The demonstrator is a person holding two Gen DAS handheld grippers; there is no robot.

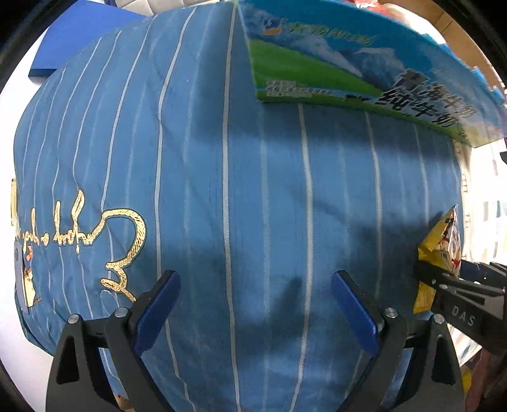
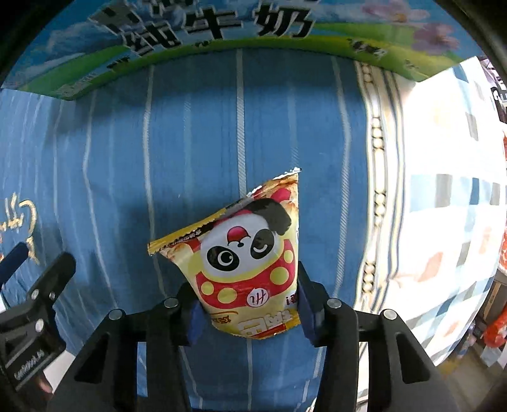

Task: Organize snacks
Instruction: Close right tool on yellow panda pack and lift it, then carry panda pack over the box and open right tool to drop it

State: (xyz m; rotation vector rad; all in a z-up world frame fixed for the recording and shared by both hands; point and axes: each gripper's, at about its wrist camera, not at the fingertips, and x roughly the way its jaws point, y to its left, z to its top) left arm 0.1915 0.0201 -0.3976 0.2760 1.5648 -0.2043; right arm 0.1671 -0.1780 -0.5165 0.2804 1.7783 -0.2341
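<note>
Gripping panda snack packet (image 2: 250, 263) in right gripper (image 2: 250, 317) jaws | left gripper (image 1: 255, 304) jaws apart | carton (image 2: 253, 28) reads "纯牛奶"

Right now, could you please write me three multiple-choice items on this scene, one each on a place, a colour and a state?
1. Where does the printed blue-and-green milk carton lie?
A. at the far edge of the blue striped cloth
B. between the left tongs
C. under the snack packet

2. What animal face is on the yellow-and-red foil snack packet?
A. tiger
B. panda
C. rabbit

3. What state are the right tongs in?
A. open and empty
B. out of view
C. shut on the packet

Answers: 1 A, the carton sits beyond the cloth's stripes in both views. 2 B, a black-and-white panda face shows. 3 C, both pads press the packet's sides; the left tongs stand open and empty.
</note>
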